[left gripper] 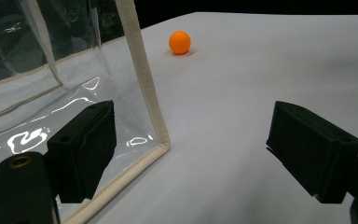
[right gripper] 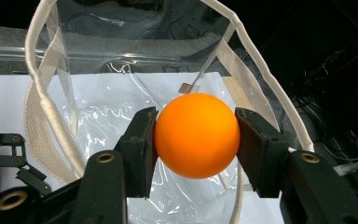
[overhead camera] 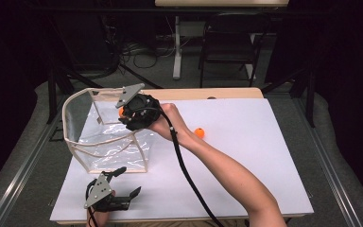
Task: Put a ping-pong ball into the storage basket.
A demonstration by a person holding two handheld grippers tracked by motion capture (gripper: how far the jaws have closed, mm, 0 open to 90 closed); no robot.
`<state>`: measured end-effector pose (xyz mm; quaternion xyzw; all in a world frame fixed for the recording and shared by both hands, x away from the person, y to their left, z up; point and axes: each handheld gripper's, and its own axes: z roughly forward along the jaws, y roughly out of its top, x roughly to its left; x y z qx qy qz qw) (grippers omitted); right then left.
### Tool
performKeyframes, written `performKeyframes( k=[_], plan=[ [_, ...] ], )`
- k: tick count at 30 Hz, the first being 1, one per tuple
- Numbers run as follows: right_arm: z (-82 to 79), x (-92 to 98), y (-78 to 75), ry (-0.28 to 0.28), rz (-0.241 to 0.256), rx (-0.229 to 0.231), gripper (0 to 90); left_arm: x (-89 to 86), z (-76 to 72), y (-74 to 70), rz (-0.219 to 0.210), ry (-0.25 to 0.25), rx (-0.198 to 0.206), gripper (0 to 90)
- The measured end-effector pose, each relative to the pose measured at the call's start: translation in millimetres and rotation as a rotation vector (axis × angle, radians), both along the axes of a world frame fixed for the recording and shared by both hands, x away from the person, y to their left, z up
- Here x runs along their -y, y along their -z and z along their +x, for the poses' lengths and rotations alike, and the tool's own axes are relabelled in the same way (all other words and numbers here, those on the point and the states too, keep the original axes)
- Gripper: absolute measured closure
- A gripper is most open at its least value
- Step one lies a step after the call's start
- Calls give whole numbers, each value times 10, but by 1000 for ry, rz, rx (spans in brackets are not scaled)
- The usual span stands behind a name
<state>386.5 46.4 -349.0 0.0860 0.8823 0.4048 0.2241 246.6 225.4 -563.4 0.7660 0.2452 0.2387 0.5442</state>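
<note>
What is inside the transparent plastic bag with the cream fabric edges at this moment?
The transparent plastic bag looks empty through its walls. The right gripper holds one orange ball over its open top. Glare hides part of its floor. A second orange ball lies outside on the white table.

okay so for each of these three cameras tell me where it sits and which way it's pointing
High view: above the person's side, facing forward and down on the table; forearms, both grippers.
Left gripper view: rides the left gripper, facing the clear bag corner; open jaws.
Right gripper view: faces into the bag; jaws clamp an orange ball.
Shared: high and left views show the loose ball.
</note>
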Motion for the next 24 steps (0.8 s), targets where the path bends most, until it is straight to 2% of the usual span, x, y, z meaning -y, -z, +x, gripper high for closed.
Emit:
performKeyframes(
  k=[11, 24],
  plan=[
    [59, -77, 38, 3, -32, -13, 504, -3, -9, 1, -1, -3, 1, 157],
    [107, -134, 44, 14, -43, -30, 503, -4, -1, -2, -1, 3, 3, 157]
  ],
)
